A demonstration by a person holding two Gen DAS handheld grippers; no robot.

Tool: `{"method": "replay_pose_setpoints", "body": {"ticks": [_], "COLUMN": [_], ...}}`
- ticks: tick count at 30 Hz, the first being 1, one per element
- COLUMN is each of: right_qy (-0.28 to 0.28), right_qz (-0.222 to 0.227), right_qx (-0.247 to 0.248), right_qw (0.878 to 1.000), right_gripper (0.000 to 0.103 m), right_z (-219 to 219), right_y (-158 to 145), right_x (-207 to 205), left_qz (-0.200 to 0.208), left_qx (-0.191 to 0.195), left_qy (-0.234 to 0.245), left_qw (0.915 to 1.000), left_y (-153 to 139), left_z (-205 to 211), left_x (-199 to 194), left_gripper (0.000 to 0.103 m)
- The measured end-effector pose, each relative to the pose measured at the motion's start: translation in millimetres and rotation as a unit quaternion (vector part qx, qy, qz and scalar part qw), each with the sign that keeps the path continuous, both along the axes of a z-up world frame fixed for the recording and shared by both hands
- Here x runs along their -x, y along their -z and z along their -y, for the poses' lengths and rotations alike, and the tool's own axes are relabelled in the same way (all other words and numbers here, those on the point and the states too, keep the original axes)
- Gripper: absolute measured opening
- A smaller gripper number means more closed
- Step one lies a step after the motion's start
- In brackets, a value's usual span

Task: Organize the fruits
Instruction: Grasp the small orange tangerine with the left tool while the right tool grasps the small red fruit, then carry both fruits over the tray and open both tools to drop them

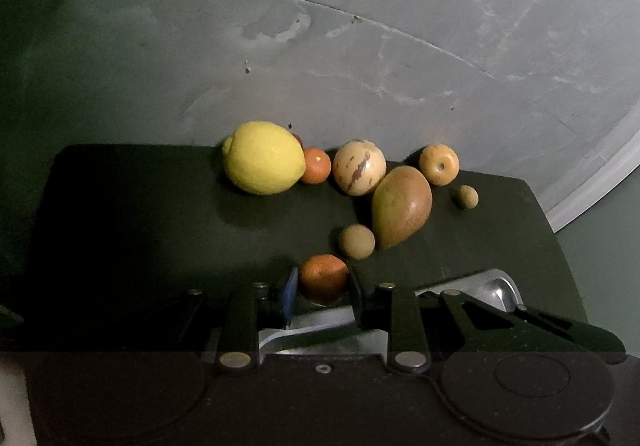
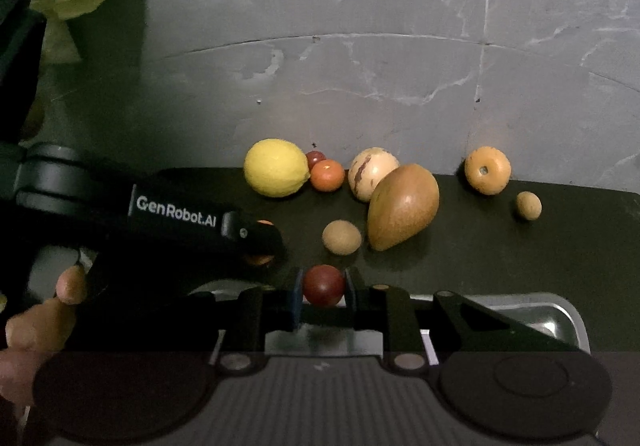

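Both tools loaded: left tool (image 1: 323,296) pinched on a small round orange citrus fruit (image 1: 323,283), right tool (image 2: 324,296) pinched on a small dark red round fruit (image 2: 323,285). Both fruits sit between the pads, near the front edge of the dark worktop (image 1: 140,214), just over the rim of a shiny metal tray (image 2: 552,316) that runs along that edge

Rest of the fruit is grouped along the back edge against the grey wall: large yellow lemon (image 1: 263,157), small orange tomato-like fruit (image 1: 317,165) touching it, striped cream round melon-like fruit (image 1: 359,167), green-brown mango (image 1: 401,206) leaning on it, yellow-orange fruit with a dimple (image 1: 439,164), and two small tan round fruits (image 1: 356,241), one near the mango tip, one toward the right edge. Another dark red fruit peeks from behind the lemon in the right wrist view

My read: mid-transfer, two picks done, drop-off pending. Next move likely needs each tool brought over the tray and lowered before opening, since round fruit will roll. Which tray compartment takes what, can't tell
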State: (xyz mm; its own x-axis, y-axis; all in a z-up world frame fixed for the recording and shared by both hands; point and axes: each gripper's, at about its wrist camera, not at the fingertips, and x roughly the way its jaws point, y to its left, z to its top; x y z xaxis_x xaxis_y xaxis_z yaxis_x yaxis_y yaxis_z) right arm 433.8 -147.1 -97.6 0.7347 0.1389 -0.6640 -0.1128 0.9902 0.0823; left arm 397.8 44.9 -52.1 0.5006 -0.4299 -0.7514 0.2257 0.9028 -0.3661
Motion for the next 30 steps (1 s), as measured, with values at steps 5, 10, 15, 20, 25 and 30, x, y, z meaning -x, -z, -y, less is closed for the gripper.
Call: {"method": "replay_pose_setpoints", "body": {"ticks": [5, 10, 15, 20, 25, 30], "right_qy": [-0.006, -0.012, -0.019, -0.024, -0.024, -0.02], "right_qz": [-0.003, -0.009, -0.015, -0.024, -0.034, -0.044], "right_qx": [-0.003, -0.007, -0.01, -0.013, -0.017, -0.021], "right_qw": [1.0, 1.0, 1.0, 0.999, 0.999, 0.999], "right_gripper": [0.024, 0.024, 0.025, 0.025, 0.025, 0.025], "right_z": [-2.5, -5.3, -8.9, -13.9, -14.3, -13.0], "right_y": [-2.8, -4.8, -5.7, -1.9, 1.0, 3.2], "right_x": [18.8, 37.2, 58.7, 80.1, 97.2, 108.7], "left_qz": [-0.001, -0.002, -0.006, -0.017, -0.026, -0.033], "left_qx": [-0.003, -0.006, -0.011, -0.019, -0.023, -0.031], "left_qy": [0.001, 0.004, 0.007, 0.009, 0.012, 0.014], "left_qw": [1.0, 1.0, 0.9999, 0.9996, 0.9993, 0.9989], "left_y": [2.1, 4.5, 6.7, 13.1, 17.6, 23.1], "left_z": [-2.0, -2.9, -7.0, -8.0, -7.3, -6.3], "left_x": [19.7, 41.1, 61.0, 78.4, 96.3, 107.2], "left_gripper": [0.029, 0.029, 0.029, 0.029, 0.029, 0.029]}}
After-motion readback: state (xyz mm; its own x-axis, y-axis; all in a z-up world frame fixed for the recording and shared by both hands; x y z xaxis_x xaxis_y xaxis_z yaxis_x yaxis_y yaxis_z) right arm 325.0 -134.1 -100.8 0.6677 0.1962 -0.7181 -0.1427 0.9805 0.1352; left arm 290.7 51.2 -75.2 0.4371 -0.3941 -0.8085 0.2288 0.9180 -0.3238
